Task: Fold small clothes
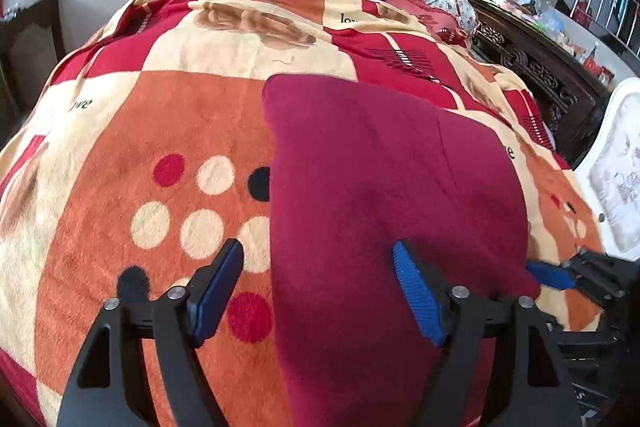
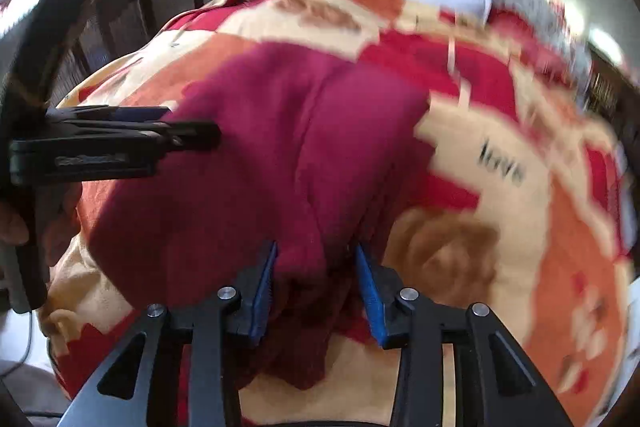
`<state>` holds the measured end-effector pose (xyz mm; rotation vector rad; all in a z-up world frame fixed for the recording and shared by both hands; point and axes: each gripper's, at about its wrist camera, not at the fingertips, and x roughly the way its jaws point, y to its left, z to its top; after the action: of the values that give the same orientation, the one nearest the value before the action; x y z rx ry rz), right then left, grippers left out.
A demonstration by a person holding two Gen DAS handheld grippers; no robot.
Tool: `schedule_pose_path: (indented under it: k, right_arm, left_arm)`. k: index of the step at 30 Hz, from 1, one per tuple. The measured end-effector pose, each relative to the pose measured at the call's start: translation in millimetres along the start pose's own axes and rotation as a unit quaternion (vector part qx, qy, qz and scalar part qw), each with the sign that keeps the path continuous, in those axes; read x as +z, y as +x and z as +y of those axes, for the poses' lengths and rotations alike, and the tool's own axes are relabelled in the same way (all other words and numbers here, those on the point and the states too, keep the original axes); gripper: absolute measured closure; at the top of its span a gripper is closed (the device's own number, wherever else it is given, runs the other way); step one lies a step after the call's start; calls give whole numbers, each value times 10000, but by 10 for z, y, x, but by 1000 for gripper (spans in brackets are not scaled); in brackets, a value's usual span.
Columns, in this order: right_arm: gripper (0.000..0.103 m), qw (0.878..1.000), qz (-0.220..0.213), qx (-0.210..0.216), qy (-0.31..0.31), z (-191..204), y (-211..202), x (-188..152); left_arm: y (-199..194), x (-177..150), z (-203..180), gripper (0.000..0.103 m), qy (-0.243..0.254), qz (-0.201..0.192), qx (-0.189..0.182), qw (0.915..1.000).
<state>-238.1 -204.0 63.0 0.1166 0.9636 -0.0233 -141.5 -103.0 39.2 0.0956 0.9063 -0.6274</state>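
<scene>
- Maroon garment [image 1: 380, 187] lies on a patterned blanket [image 1: 140, 131] on a bed, already folded to a rough rectangle w/ a seam line showing.
- Left gripper [image 1: 318, 285] at 6 o'clock: fingers spread wide, straddling garment's left edge, gripping nothing.
- Right gripper [image 2: 316, 291]: fingers half-closed around bunched near corner; can't tell if clamped.
- Judgement: partway; near end still loose, needs another fold.

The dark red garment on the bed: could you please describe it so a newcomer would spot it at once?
Start from the bed, covered by a large blanket patterned in orange, cream and red blocks with dots. On the blanket, near the grippers, lies the dark red garment, spread mostly flat. It is the only plain, single-colour cloth there, a deep maroon with no print.
</scene>
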Motion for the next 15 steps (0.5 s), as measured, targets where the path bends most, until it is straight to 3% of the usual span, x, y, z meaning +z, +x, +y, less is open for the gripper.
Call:
schedule_pose_path:
  k: [5,11,15]
  right_arm:
    - [55,9995,-190,122,208,-1,-230,-37]
    - [51,9965,-811,-205,67,216,-664,82]
    - [51,9952,-919,-196,265,260,-714,103]
  left_arm:
    - [-52,-40,-83,25,80,-230,261,9994]
    - [-293,-137,-126,25,156,-499,541,9972]
    - [-486,-211,-120,23,181,-715,743,9945]
